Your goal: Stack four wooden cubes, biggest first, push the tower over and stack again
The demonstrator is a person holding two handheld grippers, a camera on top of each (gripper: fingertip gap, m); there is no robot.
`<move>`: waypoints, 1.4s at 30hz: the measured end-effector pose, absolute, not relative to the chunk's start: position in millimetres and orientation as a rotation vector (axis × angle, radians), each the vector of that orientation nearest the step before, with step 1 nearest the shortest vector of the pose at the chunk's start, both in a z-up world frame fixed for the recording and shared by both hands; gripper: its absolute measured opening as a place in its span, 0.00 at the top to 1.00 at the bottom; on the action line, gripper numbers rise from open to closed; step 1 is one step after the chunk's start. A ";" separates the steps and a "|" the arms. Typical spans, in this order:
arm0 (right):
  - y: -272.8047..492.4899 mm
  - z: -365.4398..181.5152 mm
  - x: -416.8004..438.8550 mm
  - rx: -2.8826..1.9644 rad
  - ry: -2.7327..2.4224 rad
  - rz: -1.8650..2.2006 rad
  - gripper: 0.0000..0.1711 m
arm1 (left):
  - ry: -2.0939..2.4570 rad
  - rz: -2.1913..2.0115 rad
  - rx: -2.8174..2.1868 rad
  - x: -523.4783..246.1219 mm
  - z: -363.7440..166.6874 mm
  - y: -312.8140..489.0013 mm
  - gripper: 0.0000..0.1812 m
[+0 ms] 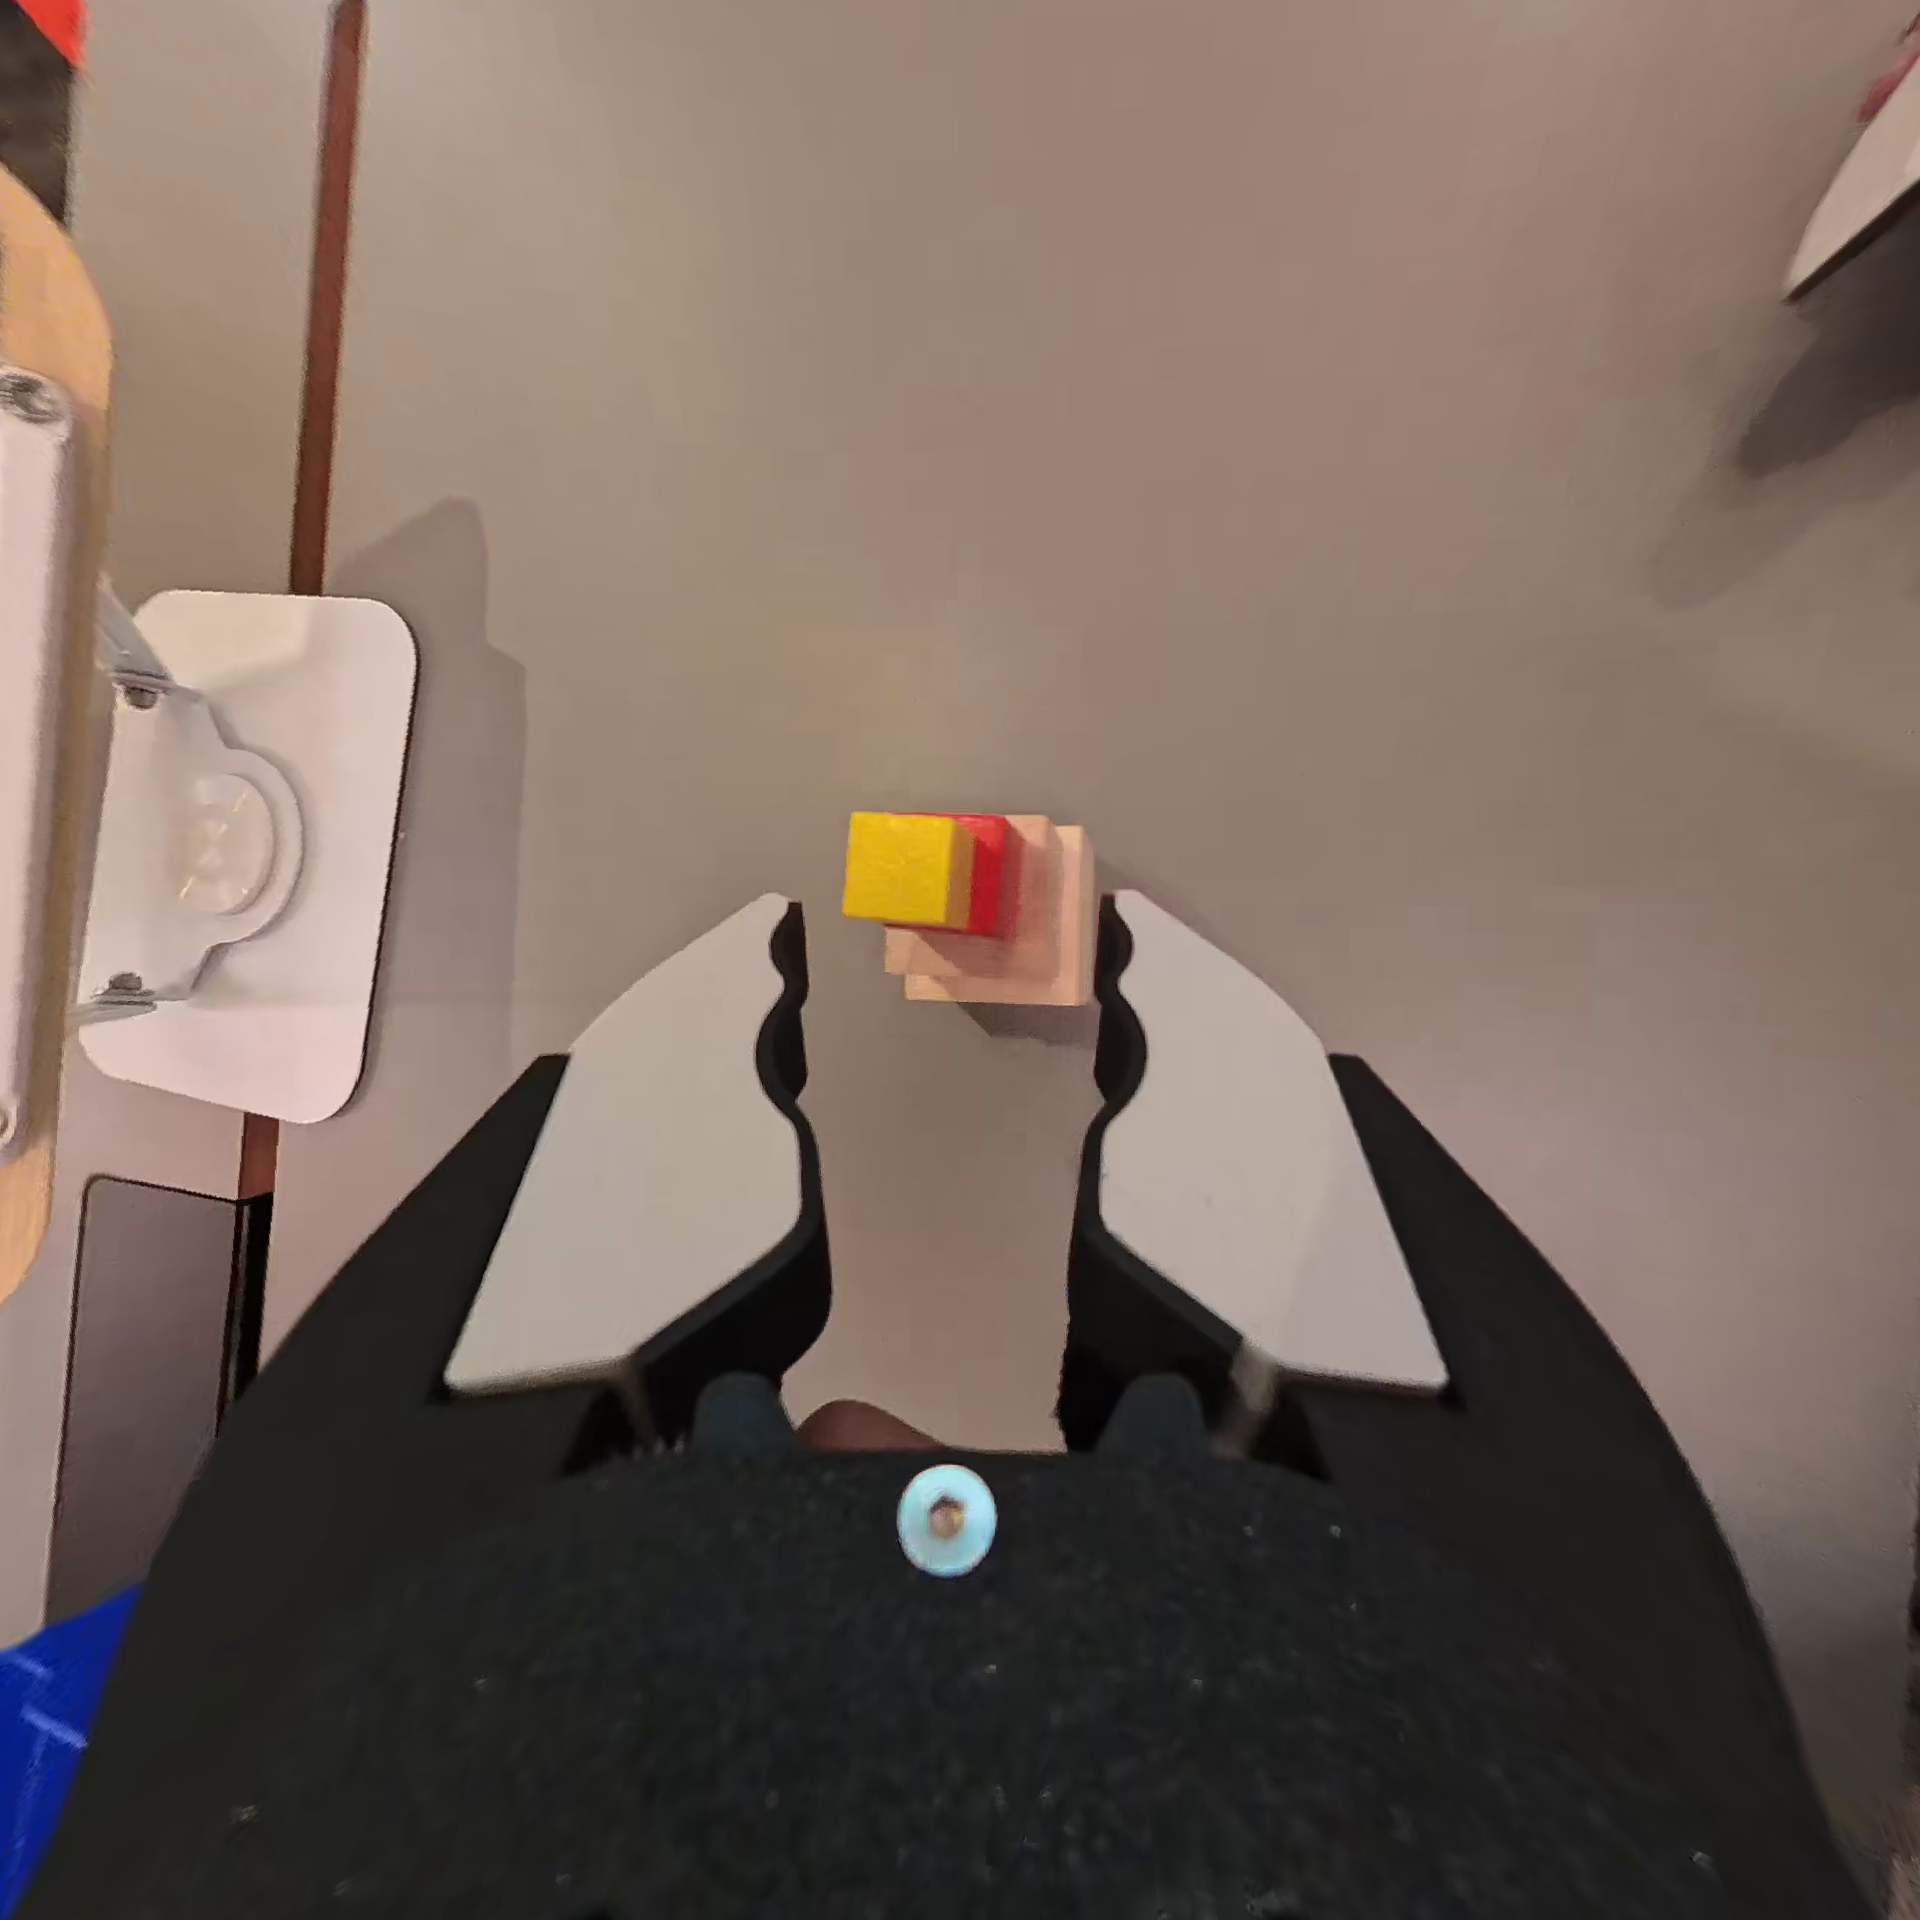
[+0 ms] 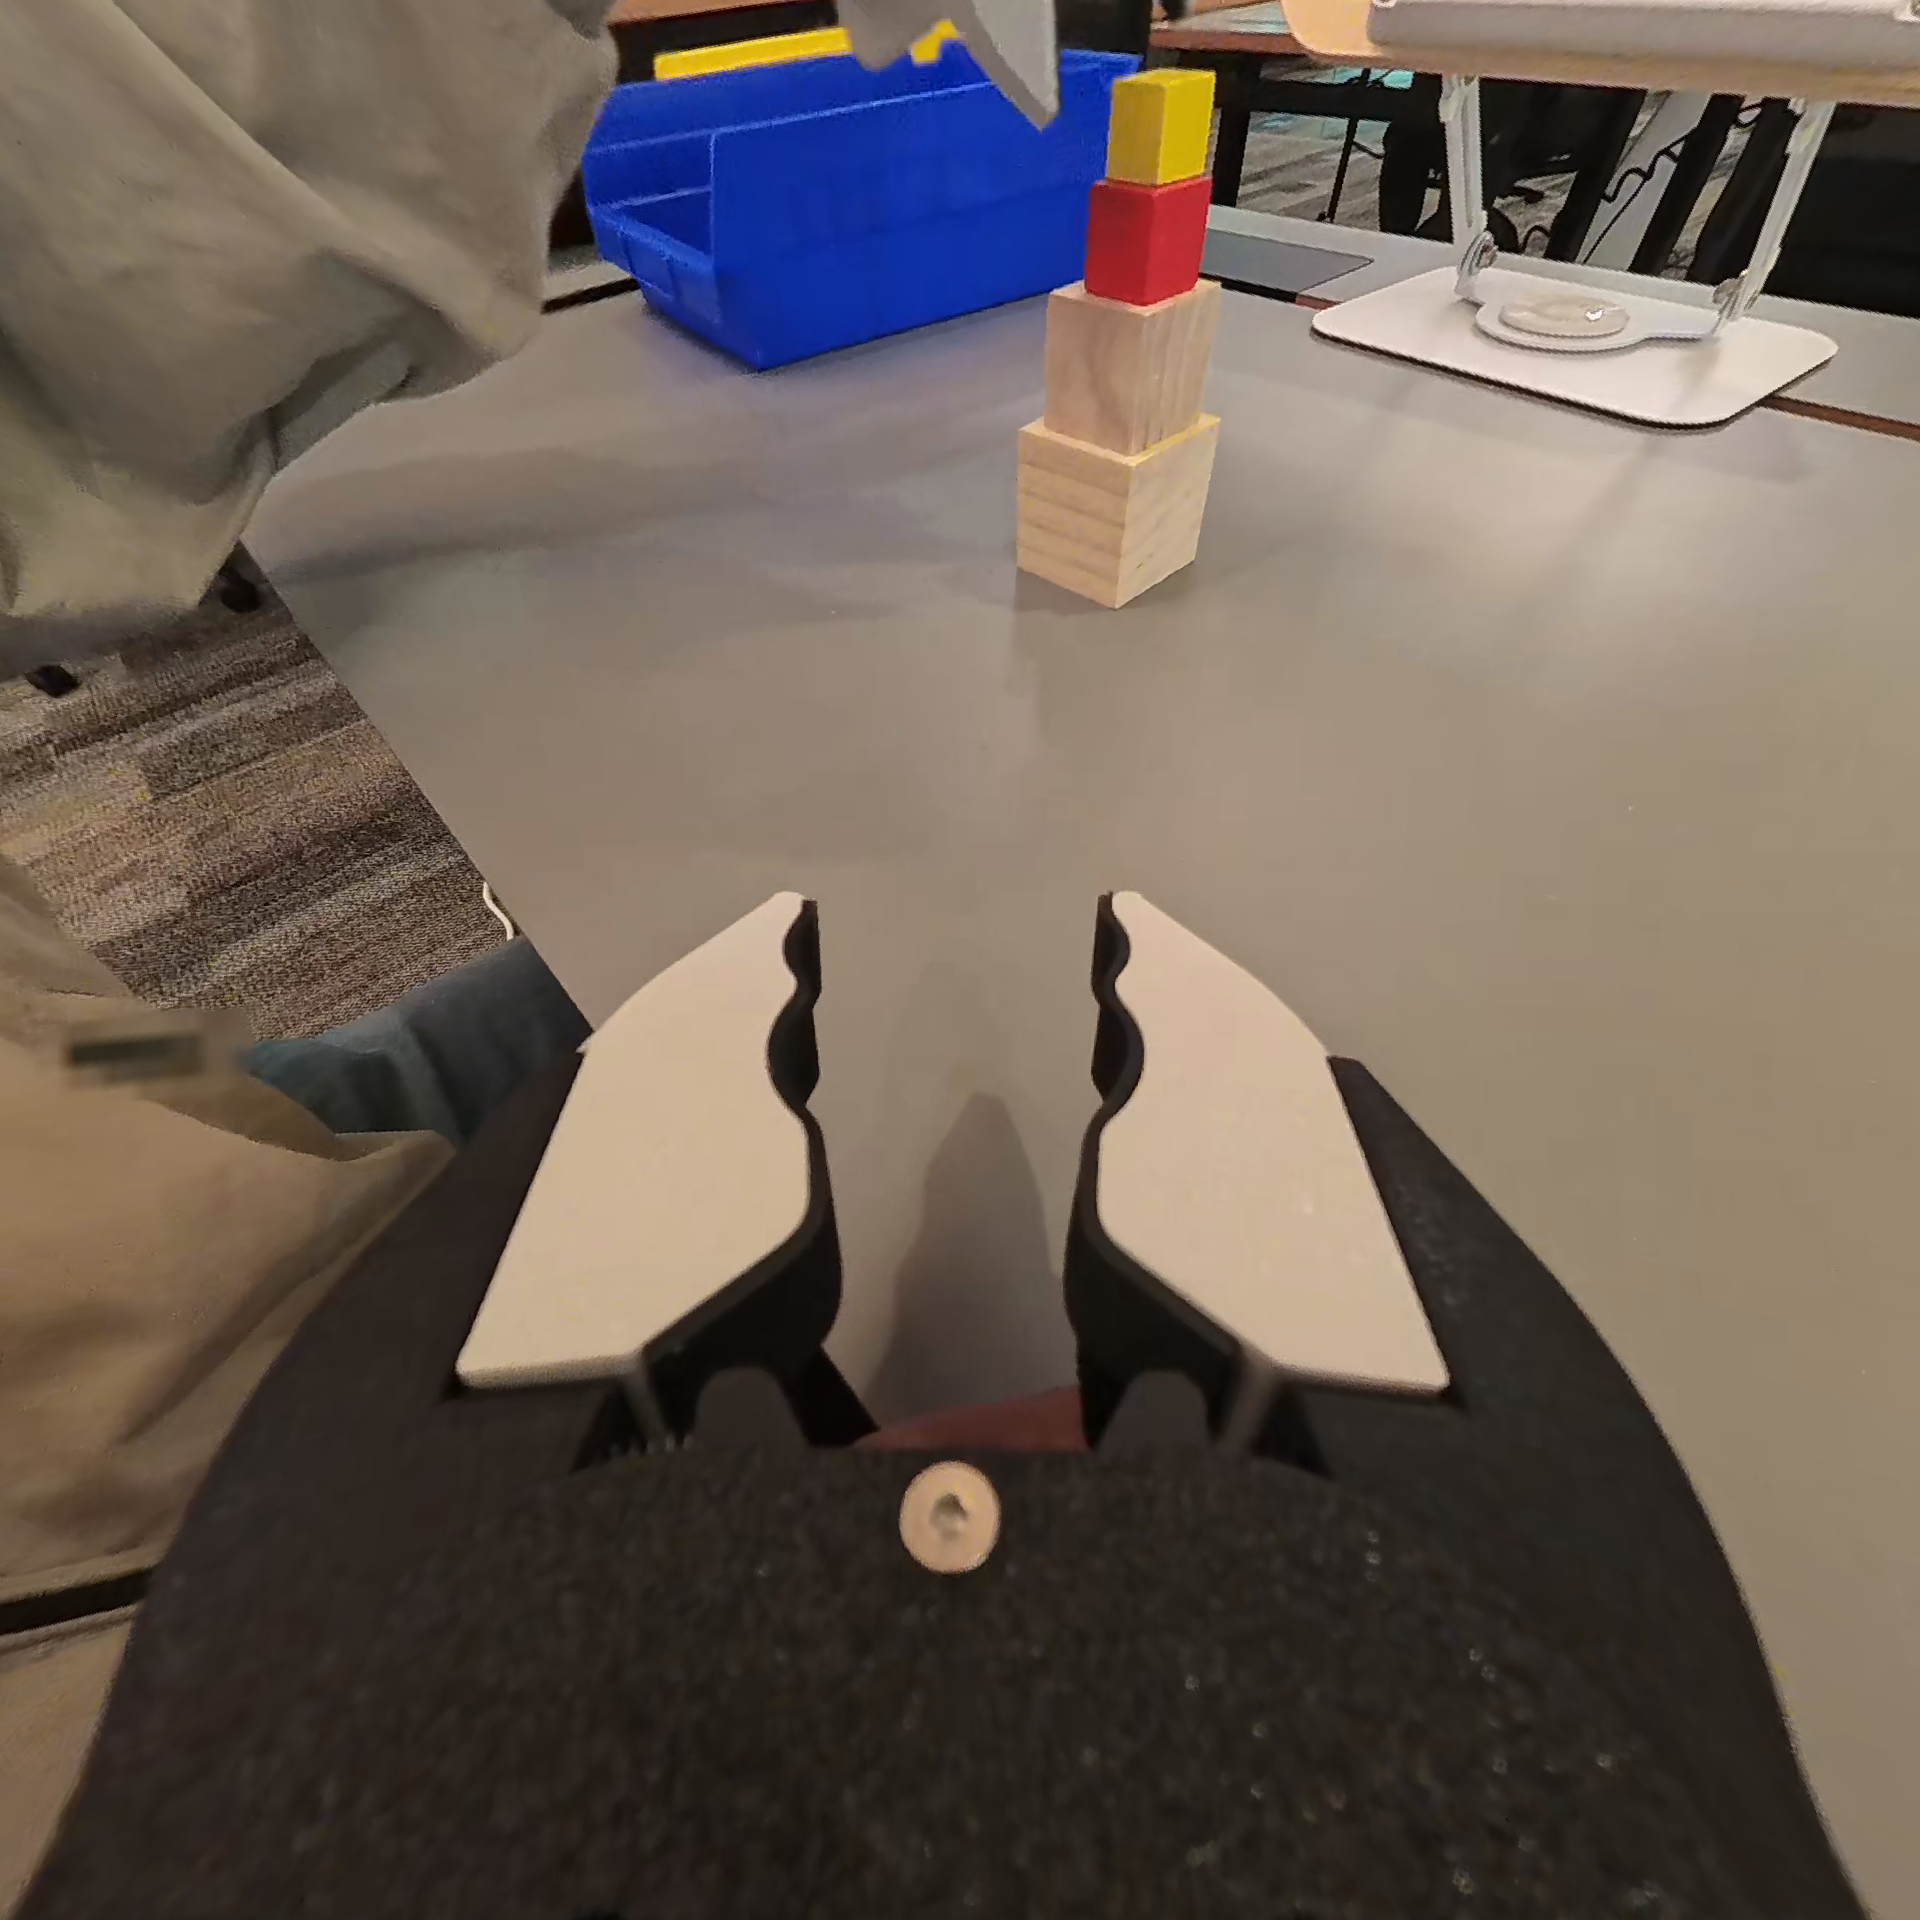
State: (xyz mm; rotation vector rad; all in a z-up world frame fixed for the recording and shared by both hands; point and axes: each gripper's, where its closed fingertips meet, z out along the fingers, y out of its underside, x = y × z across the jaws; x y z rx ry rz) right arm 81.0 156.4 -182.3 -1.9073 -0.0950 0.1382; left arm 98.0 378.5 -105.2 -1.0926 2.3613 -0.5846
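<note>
The right gripper gapes empty low over the grey table; well ahead stands the tower, yellow cube topmost. The left gripper, spread and empty, hangs directly above it

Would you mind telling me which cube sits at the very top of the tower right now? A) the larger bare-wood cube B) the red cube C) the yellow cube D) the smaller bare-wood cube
C: in the right wrist view the yellow cube tops the tower, resting on the red cube, with two bare-wood cubes beneath.
</note>
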 end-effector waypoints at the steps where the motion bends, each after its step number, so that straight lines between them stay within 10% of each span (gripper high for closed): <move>1: 156.4 -181.9 82.1 -1.908 -0.095 0.133 0.71 | 2.310 -0.604 -1.098 91.7 -100.8 376.4 0.71; 11: 160.7 -172.0 96.3 -1.923 -0.131 0.096 0.72 | 1.659 -0.577 -1.310 -11.9 -124.1 349.9 0.87; 21: 167.6 -176.7 93.0 -1.935 -0.117 0.113 0.73 | 1.214 -0.631 -1.771 -65.1 -176.8 344.3 0.75; 42: 164.9 -177.3 92.0 -1.927 -0.115 0.113 0.73 | 1.288 -0.899 -1.760 35.5 -170.5 287.8 1.00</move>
